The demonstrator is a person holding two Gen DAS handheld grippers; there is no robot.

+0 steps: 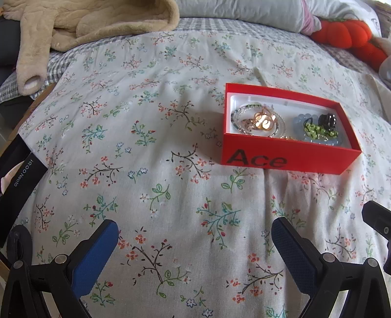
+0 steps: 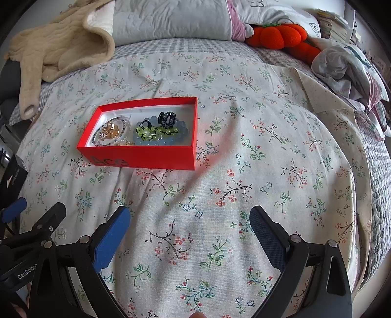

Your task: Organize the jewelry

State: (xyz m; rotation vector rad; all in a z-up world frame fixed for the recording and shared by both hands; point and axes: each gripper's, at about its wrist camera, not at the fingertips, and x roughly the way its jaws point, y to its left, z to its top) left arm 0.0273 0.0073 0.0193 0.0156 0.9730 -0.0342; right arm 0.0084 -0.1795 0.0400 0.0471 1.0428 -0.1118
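Note:
A red open box (image 1: pixel 288 159) marked "Ace" lies on the floral bedspread; it also shows in the right wrist view (image 2: pixel 146 156). Inside it lie a clear beaded bracelet (image 1: pixel 238 115), a gold clip (image 1: pixel 265 119), pale blue beads (image 1: pixel 301 121), green beads (image 1: pixel 320 130) and a black hair tie (image 1: pixel 328 119). The right wrist view shows the same gold clip (image 2: pixel 112 129), green beads (image 2: pixel 149 133) and black hair tie (image 2: pixel 167 119). My left gripper (image 1: pixel 195 234) is open and empty, near of the box. My right gripper (image 2: pixel 190 220) is open and empty, near and right of the box.
A beige fleece garment (image 2: pixel 56 49) lies at the back left. Grey pillows (image 2: pixel 171 19) and an orange plush (image 2: pixel 281 34) sit at the back. A black phone box (image 1: pixel 17 183) lies at the left edge. Crumpled bedding (image 2: pixel 347 63) is at the right.

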